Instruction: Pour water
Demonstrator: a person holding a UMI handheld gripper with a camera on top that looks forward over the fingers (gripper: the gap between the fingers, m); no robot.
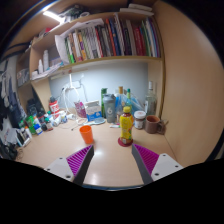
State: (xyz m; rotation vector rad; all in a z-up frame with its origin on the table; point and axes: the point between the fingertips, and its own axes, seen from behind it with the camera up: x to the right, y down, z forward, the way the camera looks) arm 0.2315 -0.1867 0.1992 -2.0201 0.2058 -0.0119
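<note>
A yellow bottle point(126, 125) with a red cap and red base stands upright on the pale desk point(110, 160), beyond my fingers and slightly right of their midline. An orange cup point(86, 134) stands to its left, just past my left fingertip. My gripper point(112, 152) is open, its purple pads point(80, 158) spread wide with only bare desk between them. Neither object touches the fingers.
Bottles, jars and small containers point(112, 106) crowd the back of the desk under a shelf of books point(110, 42). More clutter point(30, 125) lies at the left. A brown pot point(154, 124) sits right of the bottle. A wall point(190, 90) closes the right side.
</note>
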